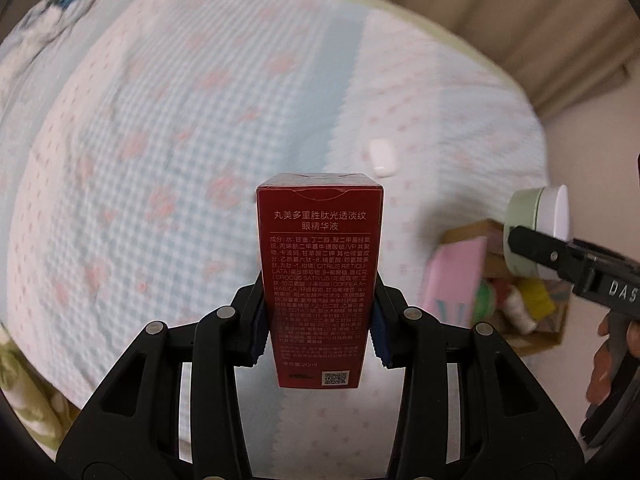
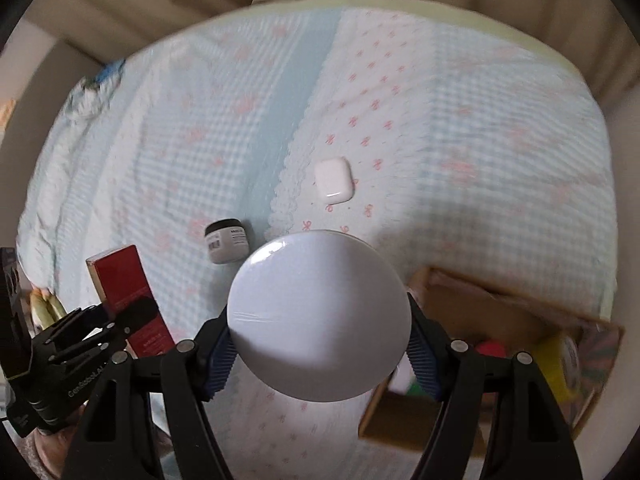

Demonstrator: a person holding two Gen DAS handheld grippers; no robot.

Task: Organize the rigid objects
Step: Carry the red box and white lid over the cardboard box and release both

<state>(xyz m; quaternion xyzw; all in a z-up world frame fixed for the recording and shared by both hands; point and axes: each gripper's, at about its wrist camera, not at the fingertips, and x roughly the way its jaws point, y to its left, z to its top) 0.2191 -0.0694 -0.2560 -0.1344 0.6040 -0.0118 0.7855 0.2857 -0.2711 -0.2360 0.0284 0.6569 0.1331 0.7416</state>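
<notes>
- Red carton (image 1: 319, 280) stands upright between the fingers of my left gripper (image 1: 319, 322), which is closed partway onto its two narrow sides; the blue ribbed pads (image 1: 259, 334) press against the cardboard low down, and most of the box rises above them.
- White printed text covers the carton's face toward the camera, with a small QR code near its bottom edge.
- From the right wrist camera the same carton (image 2: 128, 300) shows at the left, tilted, with my left gripper (image 2: 120, 320) clamped around its lower part.
- My right gripper (image 2: 319, 354) is spread fairly wide around a round jar (image 2: 319, 322); its smooth white cap fills the middle of that view, and the blue pads (image 2: 218, 360) bear on it from either side.
- In the left wrist view that jar (image 1: 536, 232) is seen side-on: pale green body, white cap, one black finger of my right gripper (image 1: 532, 240) lying across it.
- Both held items hang above the bedspread (image 2: 460, 120), checked pale blue with pink bows.
- On the bedspread lie a white earbud case (image 2: 333, 180) and, nearer my left side, a small grey jar (image 2: 227, 246) with a dark lid.
- A cardboard box (image 2: 500, 300) sits at the bed's right edge below the green jar, already holding mixed colourful items.
</notes>
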